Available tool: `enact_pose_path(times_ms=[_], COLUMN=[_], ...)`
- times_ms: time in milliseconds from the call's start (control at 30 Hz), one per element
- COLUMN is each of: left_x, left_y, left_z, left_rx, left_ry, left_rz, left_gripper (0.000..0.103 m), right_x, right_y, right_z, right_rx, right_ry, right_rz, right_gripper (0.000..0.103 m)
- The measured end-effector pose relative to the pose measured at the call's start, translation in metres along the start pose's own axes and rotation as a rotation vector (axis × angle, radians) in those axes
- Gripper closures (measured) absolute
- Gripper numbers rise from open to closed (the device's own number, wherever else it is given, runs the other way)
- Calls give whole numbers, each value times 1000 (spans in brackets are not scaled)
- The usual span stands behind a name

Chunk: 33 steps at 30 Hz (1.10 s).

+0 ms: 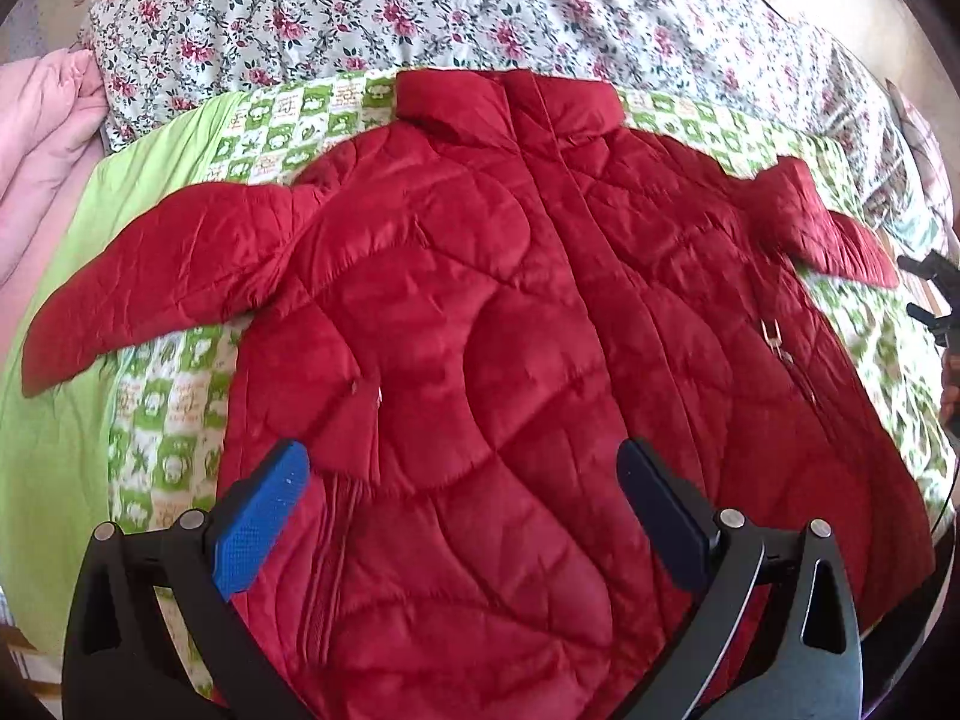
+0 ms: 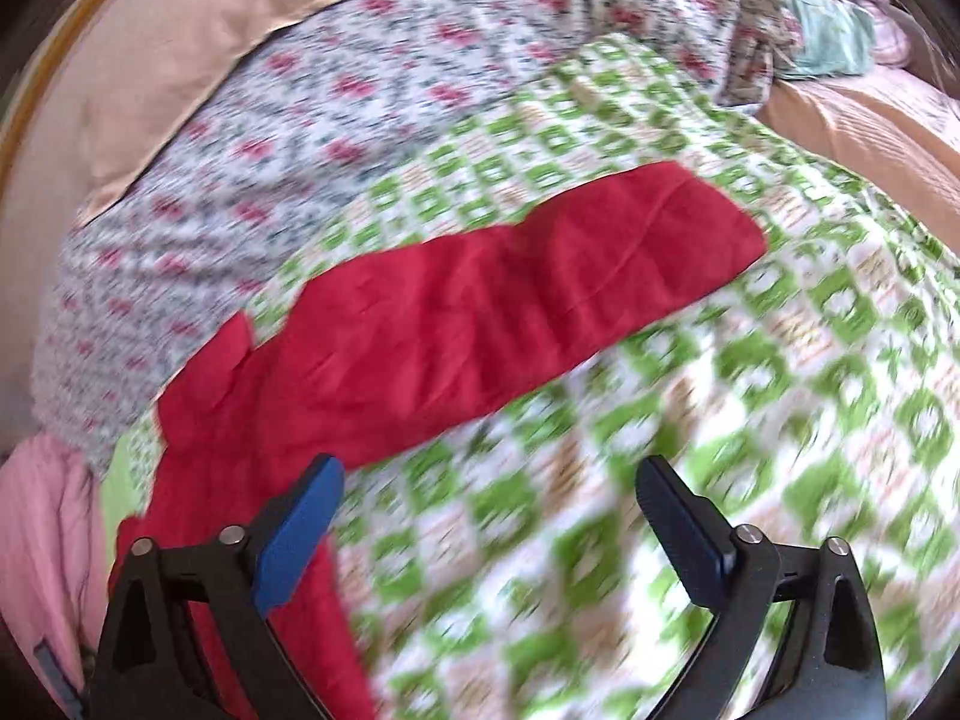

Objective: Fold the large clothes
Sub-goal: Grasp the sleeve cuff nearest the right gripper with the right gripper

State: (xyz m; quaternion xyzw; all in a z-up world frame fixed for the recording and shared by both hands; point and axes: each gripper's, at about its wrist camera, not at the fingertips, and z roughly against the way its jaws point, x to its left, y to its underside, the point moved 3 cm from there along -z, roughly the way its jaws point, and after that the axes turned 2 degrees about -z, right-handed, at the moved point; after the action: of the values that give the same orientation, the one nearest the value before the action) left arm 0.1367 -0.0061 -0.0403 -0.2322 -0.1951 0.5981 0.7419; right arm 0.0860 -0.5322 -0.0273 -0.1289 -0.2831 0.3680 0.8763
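Note:
A red quilted jacket (image 1: 510,330) lies spread flat, front up, on a green and white checked sheet (image 1: 168,408), collar away from me and both sleeves out to the sides. My left gripper (image 1: 462,468) is open and empty above the jacket's lower hem. In the blurred right wrist view one red sleeve (image 2: 510,294) stretches across the sheet (image 2: 660,450). My right gripper (image 2: 489,480) is open and empty, just in front of that sleeve, its left finger over the jacket's side.
A floral quilt (image 1: 420,6) lies bunched beyond the collar. A pink blanket (image 1: 42,138) lies at the far left. A plain lime-green cloth (image 1: 48,480) borders the checked sheet. A beige pillow (image 2: 198,30) and a teal cloth (image 2: 834,36) lie at the back.

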Motion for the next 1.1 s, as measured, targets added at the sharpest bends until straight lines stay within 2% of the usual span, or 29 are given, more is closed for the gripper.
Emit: enact_pose_path(times_ms=[67,133,233,267,400,467,500,567,633,733,800,933,1000,1067,1100], left_x=[2,3,4,5,2,1,1,0,0,0,2,11,14,21,23], left_y=[-8,-15,-22,-23,-22,-21,-20,-19,-18,-18,-18,-17,-15,-13,-13], left_z=[-4,-8,-16,-18,-29,-36,-38,-41,-40,-39,-38,-36,-38,-45,-47], left_rx=[-17,-35,-39,-40,-23,-3,7,13,7,-10,-23,-22,1,85,101], left_ry=[7,-8,6,20,12,7,8,17,18,10,-8,12,11,-5,15], left_rz=[2,-4,14,21,24,25,29,35,32,25,23,53,54,69,79], left_gripper=[0,0,0,0,0,0,0,0,0,0,0,0,0,0,0], right_x=[-15,-25,-46,-53,-69,-70,-70,-63,-51,-20,10,74,109,152,172], right_y=[-15,-25,-33,-34,-41,-48,-51,-56,-60,-64,-65,-57,-50,-36,-28], right_z=[-16,-34,-56,-60,-71,-73,-73,-68,-61,-45,-32,-9,-3,3,3], right_rx=[2,8,26,24,-12,-29,-37,-65,-93,-137,-158,-181,-174,-153,-136], right_ry=[13,22,-16,-23,-77,-64,-58,-65,-81,-102,-137,-233,-293,-354,-379], right_rz=[-40,-78,-207,-245,-345,-355,-350,-321,-279,-184,-110,21,85,163,202], right_gripper=[23,27,30,35,42,58,63,84,90,93,93,94,94,94,94])
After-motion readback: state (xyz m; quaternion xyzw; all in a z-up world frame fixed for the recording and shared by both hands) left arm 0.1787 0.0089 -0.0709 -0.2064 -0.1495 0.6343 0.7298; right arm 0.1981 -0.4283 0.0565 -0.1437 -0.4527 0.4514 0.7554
